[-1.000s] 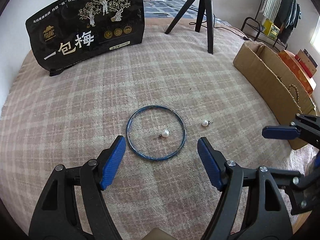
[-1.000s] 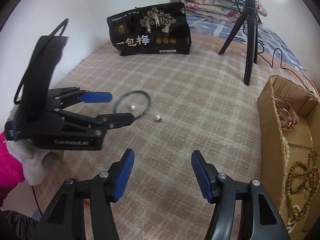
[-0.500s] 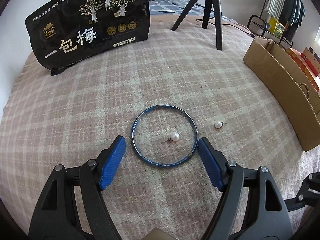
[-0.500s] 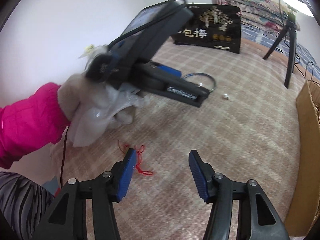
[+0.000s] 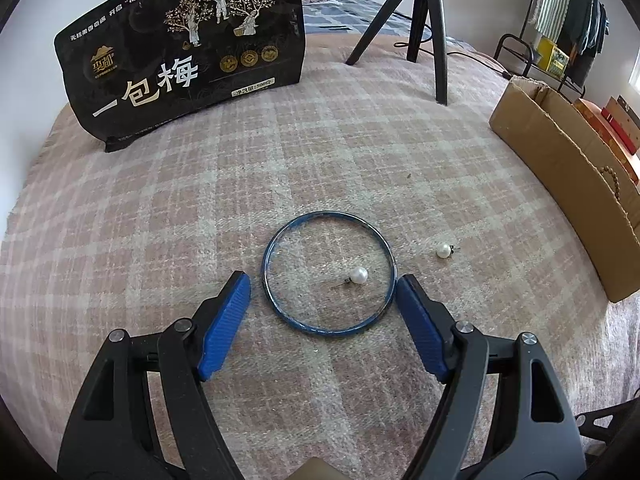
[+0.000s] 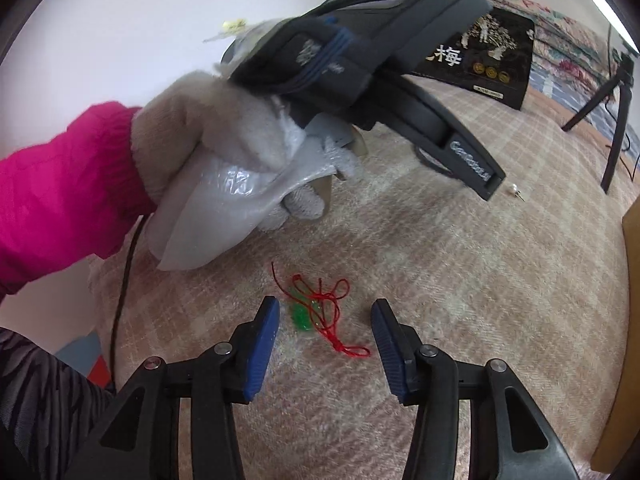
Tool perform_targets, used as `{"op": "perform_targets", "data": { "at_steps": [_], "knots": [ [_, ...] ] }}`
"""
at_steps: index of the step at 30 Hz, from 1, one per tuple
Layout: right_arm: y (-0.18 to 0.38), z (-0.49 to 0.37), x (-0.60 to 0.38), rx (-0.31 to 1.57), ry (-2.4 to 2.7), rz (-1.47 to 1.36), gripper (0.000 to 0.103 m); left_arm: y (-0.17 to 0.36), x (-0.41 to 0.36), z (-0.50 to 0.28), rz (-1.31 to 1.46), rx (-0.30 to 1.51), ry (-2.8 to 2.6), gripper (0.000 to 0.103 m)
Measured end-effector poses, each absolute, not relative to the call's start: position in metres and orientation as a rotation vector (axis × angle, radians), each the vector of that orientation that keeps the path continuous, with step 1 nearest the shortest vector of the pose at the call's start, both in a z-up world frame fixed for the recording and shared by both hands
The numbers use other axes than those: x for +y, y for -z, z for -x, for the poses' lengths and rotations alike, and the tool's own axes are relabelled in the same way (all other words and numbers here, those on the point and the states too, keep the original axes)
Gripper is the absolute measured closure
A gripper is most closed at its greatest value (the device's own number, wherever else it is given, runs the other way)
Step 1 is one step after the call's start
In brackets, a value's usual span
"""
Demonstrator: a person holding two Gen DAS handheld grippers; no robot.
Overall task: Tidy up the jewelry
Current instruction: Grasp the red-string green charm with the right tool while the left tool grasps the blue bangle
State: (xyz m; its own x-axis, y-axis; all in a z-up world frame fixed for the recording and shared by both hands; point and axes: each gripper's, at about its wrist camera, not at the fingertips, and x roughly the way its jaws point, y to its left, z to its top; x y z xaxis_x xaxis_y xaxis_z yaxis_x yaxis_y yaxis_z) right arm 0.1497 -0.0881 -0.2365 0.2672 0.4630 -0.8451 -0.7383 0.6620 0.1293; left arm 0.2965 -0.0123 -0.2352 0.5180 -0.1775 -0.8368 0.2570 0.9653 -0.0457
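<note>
In the left wrist view a blue bangle (image 5: pixel 329 272) lies flat on the pink plaid blanket with a pearl stud earring (image 5: pixel 359 275) inside it. A second pearl stud (image 5: pixel 442 251) lies just to its right; it also shows in the right wrist view (image 6: pixel 513 189). My left gripper (image 5: pixel 323 302) is open, its blue fingertips flanking the bangle's near edge. In the right wrist view a green pendant on a tangled red cord (image 6: pixel 316 312) lies on the blanket. My right gripper (image 6: pixel 325 330) is open, its fingertips either side of the pendant.
A cardboard box (image 5: pixel 568 184) holding bead strings stands at the right. A black snack bag (image 5: pixel 180 52) and a tripod (image 5: pixel 424 28) stand at the back. In the right wrist view the gloved hand and left gripper body (image 6: pixel 360 68) fill the upper middle.
My right gripper swung left and down toward the red-cord pendant, which now lies between its fingertips. My left gripper moved closer to the bangle. Both stayed open.
</note>
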Motion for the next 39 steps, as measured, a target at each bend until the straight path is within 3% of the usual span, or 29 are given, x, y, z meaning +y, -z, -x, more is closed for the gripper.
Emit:
{"op": "perform_targets", "data": {
  "at_steps": [2, 5, 7, 9, 18, 20, 39],
  "knots": [
    [0.238, -0.149, -0.085, 0.997, -0.811, 0.341, 0.055, 0.235, -0.012, -0.296, -0.083, 0.992, 0.259, 0.025],
    [0.24, -0.15, -0.086, 0.986, -0.778, 0.352, 0.068, 0.236, -0.012, -0.296, -0.086, 0.991, 0.259, 0.025],
    [0.24, -0.155, -0.091, 0.991, -0.762, 0.33, 0.083, 0.236, -0.012, -0.297, -0.087, 0.992, 0.257, 0.024],
    [0.24, -0.163, -0.098, 0.999, -0.757, 0.296, 0.088, 0.237, -0.011, -0.297, -0.086, 0.992, 0.251, 0.023],
    [0.239, -0.171, -0.104, 1.0, -0.749, 0.268, 0.087, 0.239, -0.014, -0.299, -0.094, 0.973, 0.237, 0.022],
    [0.237, -0.163, -0.107, 0.999, -0.747, 0.261, 0.087, 0.238, -0.014, -0.298, -0.1, 0.965, 0.234, 0.029],
    [0.212, -0.161, -0.142, 0.966, -0.652, 0.154, 0.087, 0.21, -0.005, -0.283, -0.068, 0.898, 0.204, 0.03]
  ]
}}
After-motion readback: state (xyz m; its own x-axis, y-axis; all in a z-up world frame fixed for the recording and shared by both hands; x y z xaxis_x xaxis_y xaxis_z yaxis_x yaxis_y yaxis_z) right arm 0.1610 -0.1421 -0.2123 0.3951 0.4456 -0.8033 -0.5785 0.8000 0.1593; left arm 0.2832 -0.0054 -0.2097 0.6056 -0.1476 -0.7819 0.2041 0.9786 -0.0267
